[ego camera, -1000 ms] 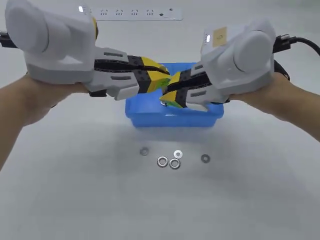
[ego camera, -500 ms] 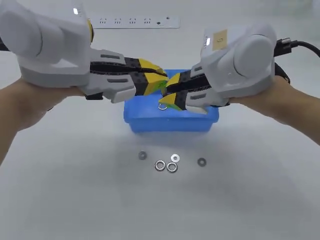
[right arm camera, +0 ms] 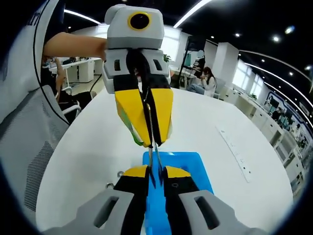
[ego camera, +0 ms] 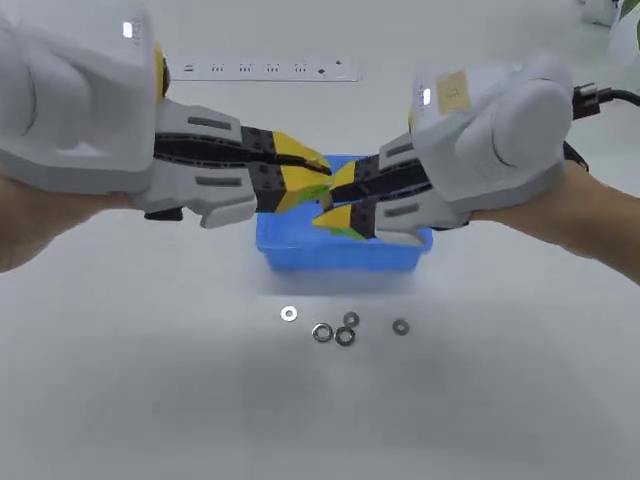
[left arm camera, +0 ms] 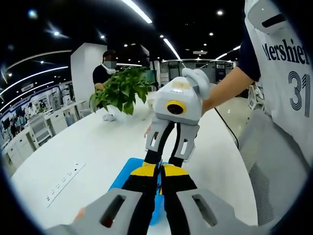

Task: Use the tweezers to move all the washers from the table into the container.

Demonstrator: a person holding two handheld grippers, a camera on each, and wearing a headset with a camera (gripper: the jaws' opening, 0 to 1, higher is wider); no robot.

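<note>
Tweezers — pinched by narrowed left claw and right claw over container; best eased open only within its rim — five washers lie before it.

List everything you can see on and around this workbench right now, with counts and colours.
Washers: five, silver, loose on the table in front of the container.
Container: one, blue, mid-table.
Tweezers: one, metal, between both grippers' tips.
Power strip: one, white, far side of the table.
Plant: one, green, farther along the table.
Table: one, white.
Left hand-held gripper: white, black, yellow, over the container.
Right hand-held gripper: same colours, facing it.
</note>
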